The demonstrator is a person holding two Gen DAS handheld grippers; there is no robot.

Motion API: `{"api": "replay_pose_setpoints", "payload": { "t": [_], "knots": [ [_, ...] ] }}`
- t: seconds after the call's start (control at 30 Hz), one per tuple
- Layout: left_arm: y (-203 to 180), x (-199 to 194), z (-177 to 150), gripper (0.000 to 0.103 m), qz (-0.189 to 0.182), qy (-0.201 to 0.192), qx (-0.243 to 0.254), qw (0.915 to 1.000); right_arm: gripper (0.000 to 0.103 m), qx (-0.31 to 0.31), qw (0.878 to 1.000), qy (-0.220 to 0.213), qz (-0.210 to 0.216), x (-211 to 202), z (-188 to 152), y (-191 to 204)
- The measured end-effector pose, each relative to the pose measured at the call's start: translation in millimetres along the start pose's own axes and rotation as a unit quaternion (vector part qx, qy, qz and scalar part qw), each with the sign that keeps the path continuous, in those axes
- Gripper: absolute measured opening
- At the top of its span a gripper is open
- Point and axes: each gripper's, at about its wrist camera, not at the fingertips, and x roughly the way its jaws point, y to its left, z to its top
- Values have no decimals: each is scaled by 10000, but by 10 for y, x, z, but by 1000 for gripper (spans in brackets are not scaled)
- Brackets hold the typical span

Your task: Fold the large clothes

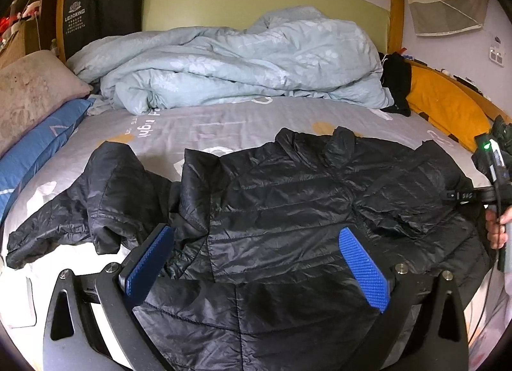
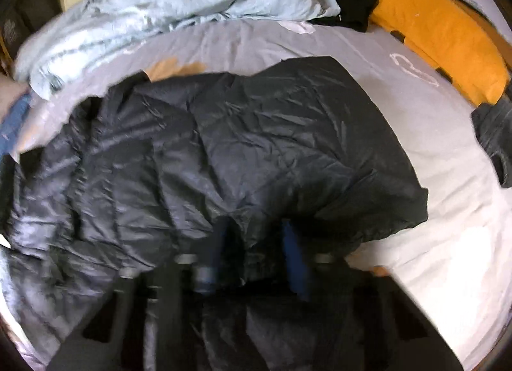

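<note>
Nearest the lens, our left claw [image 1: 256, 249] stood released, its blue pads [image 1: 364, 268] spread wide over the hem of the black jacket [image 1: 288, 204] and gripping nothing. The jacket lay flat across the near half of the bed [image 1: 224, 121], collar away from us, hem at the near edge, its long axis running from us toward the quilt [image 1: 224, 60]. One sleeve [image 1: 80, 198] sprawled out to the left, on our left claw's side. Our right claw [image 2: 256, 243] was blurred in its own view, yet its pads sat nearly together with a fold of the jacket's right edge between them, so we judged it clenched on the jacket. For folding, bare sheet lay open beyond the collar and to the right; the quilt, the pillow [image 1: 35, 89] and the orange bolster [image 2: 432, 38] bounded the far and side edges.
</note>
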Motion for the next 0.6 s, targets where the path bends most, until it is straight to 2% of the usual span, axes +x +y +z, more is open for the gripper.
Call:
{"api": "replay_pose_setpoints", "payload": {
  "t": [0.03,0.17,0.23,0.3,0.37,0.47,0.6],
  "knots": [
    [4,-2,0,103,19,-6,-21,10000,4,-43,10000,25,-58,7,-18,27],
    [10,-2,0,103,-24,7,-77,10000,1,-4,9994,-99,328,-67,-65,62],
    [4,-2,0,103,-45,1,-78,10000,1,-146,9963,-176,830,-179,-68,116],
    [-12,1,-1,103,-79,11,-52,10000,0,-221,9873,-281,1547,-339,-103,177],
    [-34,8,-8,103,-87,17,-12,10000,0,-388,9795,-330,1949,-451,-143,305],
    [-62,32,-26,103,-88,63,39,9999,0,-724,9879,-471,1291,-544,-239,493],
    [-87,60,-51,103,-104,110,74,9999,2,-750,9917,-423,952,-468,-200,501]
  ]
}}
